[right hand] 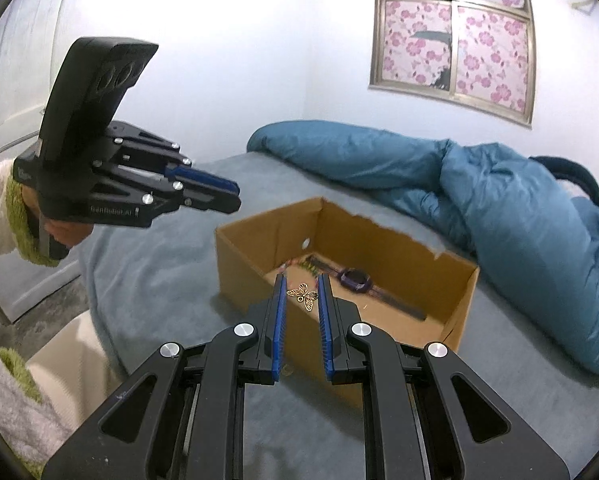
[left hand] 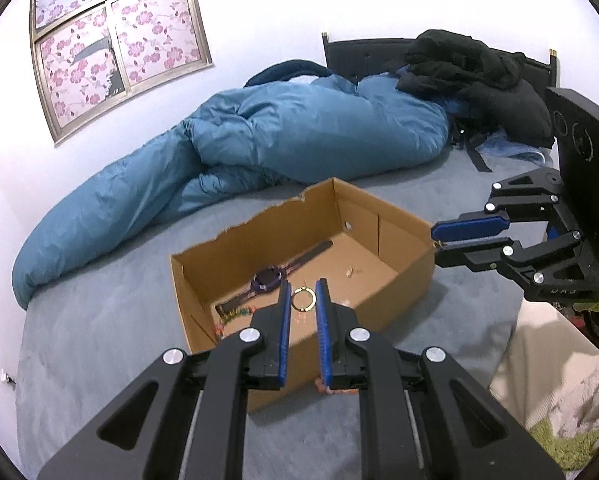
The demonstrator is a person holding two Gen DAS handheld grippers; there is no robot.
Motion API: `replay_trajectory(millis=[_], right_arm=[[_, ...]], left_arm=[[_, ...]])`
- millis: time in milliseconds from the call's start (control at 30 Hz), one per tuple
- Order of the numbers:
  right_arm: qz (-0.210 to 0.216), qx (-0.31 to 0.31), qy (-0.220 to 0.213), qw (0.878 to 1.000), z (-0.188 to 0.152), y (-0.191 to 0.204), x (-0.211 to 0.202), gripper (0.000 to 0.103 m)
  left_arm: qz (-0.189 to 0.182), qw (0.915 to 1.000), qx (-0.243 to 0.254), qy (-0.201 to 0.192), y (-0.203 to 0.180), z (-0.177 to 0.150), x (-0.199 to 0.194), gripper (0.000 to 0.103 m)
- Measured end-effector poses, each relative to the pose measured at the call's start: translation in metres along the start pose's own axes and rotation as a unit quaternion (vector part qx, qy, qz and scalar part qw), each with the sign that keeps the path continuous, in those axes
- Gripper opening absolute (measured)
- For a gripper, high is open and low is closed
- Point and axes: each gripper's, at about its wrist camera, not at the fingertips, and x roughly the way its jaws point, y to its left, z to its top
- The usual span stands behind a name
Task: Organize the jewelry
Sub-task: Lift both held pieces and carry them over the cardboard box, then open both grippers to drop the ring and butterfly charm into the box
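A gold ring (left hand: 303,299) is pinched by the left gripper (left hand: 302,286), a gold butterfly charm (right hand: 303,295) by the right gripper (right hand: 302,280), both above the cardboard box (left hand: 283,356); a purple watch (left hand: 268,278) is lying inside.

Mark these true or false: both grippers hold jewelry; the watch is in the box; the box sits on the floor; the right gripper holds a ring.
1. Both grippers hold jewelry. True: left gripper pinches a ring, right gripper a butterfly charm.
2. The watch is in the box. True.
3. The box sits on the floor. False: it sits on the bed.
4. The right gripper holds a ring. False: it holds the butterfly charm.
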Motion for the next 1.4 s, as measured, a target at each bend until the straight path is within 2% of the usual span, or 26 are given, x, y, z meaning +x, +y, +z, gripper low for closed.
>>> replay_trajectory(millis=[267,667,967,1133,1200,1400], right_arm=[[-0.019,0.010,-0.003,1.000,0.013,-0.019,0.018,0.013],[-0.044,0.016,0.053,0.997,0.004,-0.033,0.058,0.014],[-0.054,0.016,0.088,0.995,-0.005,-0.038,0.077,0.014],[-0.054,0.018,0.091,0.994,-0.008,-0.039,0.079,0.015],[-0.055,0.019,0.091,0.994,-0.008,-0.039,0.078,0.017],[-0.056,0.025,0.089,0.994,-0.008,-0.041,0.076,0.028]], left_arm=[[0.000,1.0000,-0.006,0.001,0.011,0.015,0.028,0.011],[0.011,0.9985,-0.024,0.047,0.035,0.011,0.081,0.011],[0.020,0.9965,-0.038,0.072,0.046,0.002,0.101,0.012],[0.021,0.9959,-0.043,0.077,0.047,-0.001,0.104,0.012],[0.021,0.9957,-0.044,0.079,0.048,-0.001,0.105,0.013],[0.025,0.9958,-0.044,0.076,0.048,-0.001,0.103,0.027]])
